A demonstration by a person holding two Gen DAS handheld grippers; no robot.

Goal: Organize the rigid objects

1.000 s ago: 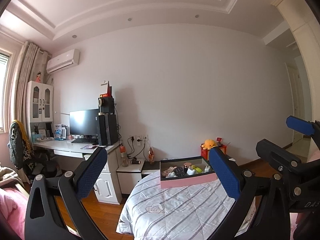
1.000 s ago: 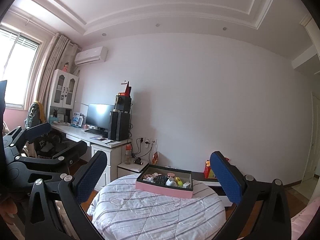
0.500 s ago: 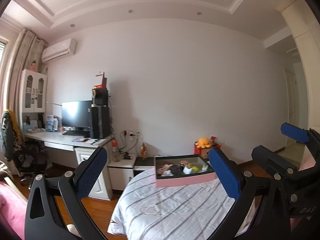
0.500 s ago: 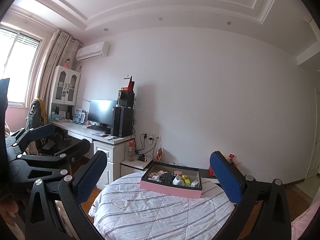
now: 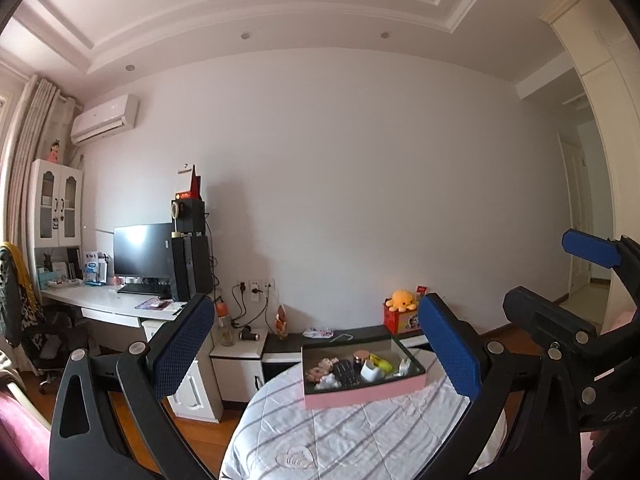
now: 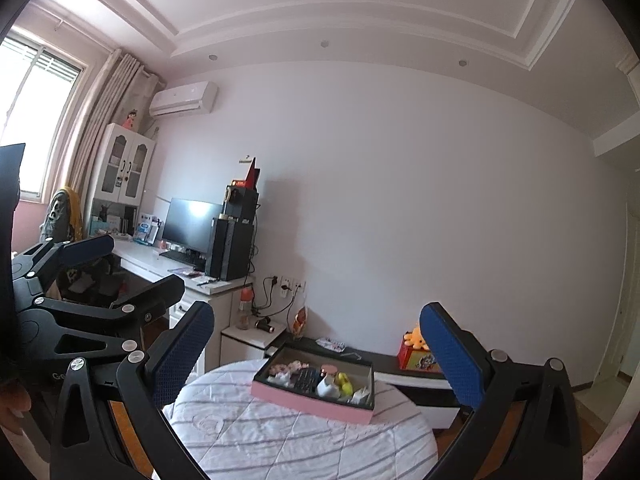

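A pink box (image 5: 362, 393) (image 6: 308, 398) with a dark inside sits on a round table covered by a striped white cloth (image 5: 360, 436) (image 6: 280, 432). Several small items lie in it, among them a black remote (image 5: 347, 374) (image 6: 305, 378), a white cup (image 5: 370, 371) (image 6: 326, 387) and a yellow piece (image 5: 382, 362) (image 6: 344, 384). My left gripper (image 5: 316, 348) is open and empty, held high and well short of the box. My right gripper (image 6: 318, 352) is likewise open and empty. Each gripper shows at the edge of the other's view.
A white desk (image 5: 120, 306) with a monitor (image 5: 142, 254) and black computer tower stands at the left, a chair beside it. Low cabinets (image 5: 280, 344) line the wall behind the table. An orange plush toy (image 5: 402, 300) sits on a red box. A doorway (image 5: 588, 240) opens at right.
Both views have shifted slightly: the box and table sit lower and a bit nearer in frame than a second ago. Both grippers stay open and empty.
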